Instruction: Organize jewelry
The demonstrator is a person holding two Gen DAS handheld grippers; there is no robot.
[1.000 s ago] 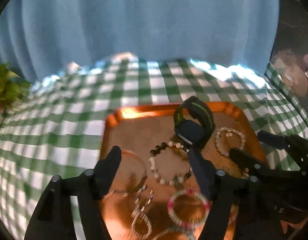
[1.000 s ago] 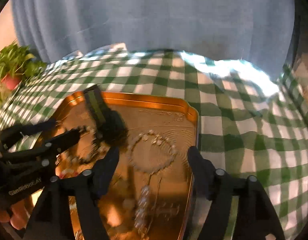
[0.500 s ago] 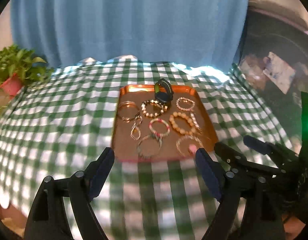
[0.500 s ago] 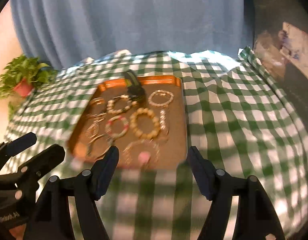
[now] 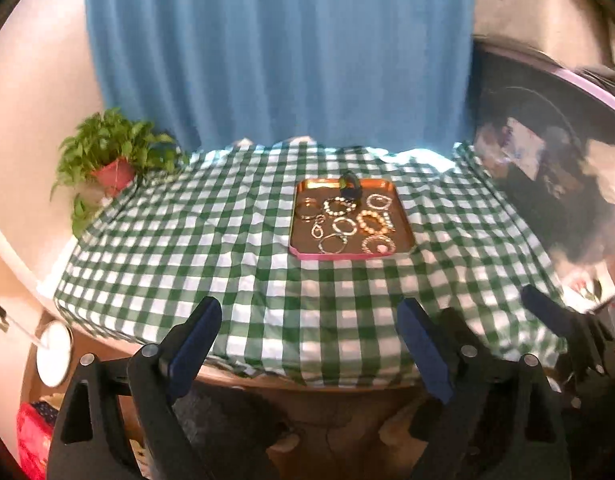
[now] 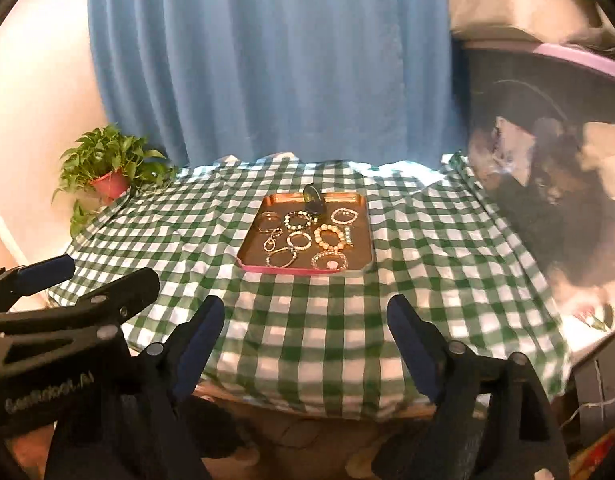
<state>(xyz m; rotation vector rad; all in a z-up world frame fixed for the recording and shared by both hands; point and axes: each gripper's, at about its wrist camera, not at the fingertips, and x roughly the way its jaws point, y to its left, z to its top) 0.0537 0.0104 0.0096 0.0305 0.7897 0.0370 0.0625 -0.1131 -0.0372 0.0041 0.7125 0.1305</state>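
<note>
Left wrist view: the tray (image 5: 403,236) sits on the far middle of the bench (image 5: 187,264), well apart from both grippers, which hang off the near edge.
Right wrist view: the same tray (image 6: 365,240) shows a little left of centre, with the green checked cloth (image 6: 447,264) spread under it.
Jewelry: every piece visible lies inside the tray; none shows on the cloth around it.
Layout: the bracelets (image 5: 373,221) lie flat in rough rows, each apart from its neighbours, a thin bangle (image 5: 308,210) at the far left, beaded rings in the middle, a pink-charmed one at the near right.
Watch: the dark watch (image 5: 350,188) stands on its strap at the far rim of the tray, just beside a beaded bracelet.
Left gripper (image 5: 307,344): jaws wide and opening further, nothing between them but the bench edge seen beyond.
Right gripper (image 6: 305,340): jaws wide and opening too, empty; it also shows at the right edge of the left wrist view.
Done: judging from the neat spacing, the sorting onto the tray looks finished.
Left: probably nothing; at most a nudge to the watch, if it is meant to lie flat.
Surroundings: a potted plant (image 6: 107,168) at the far left and a blue curtain (image 6: 267,60) behind; the right side is too blurred to name.
</note>
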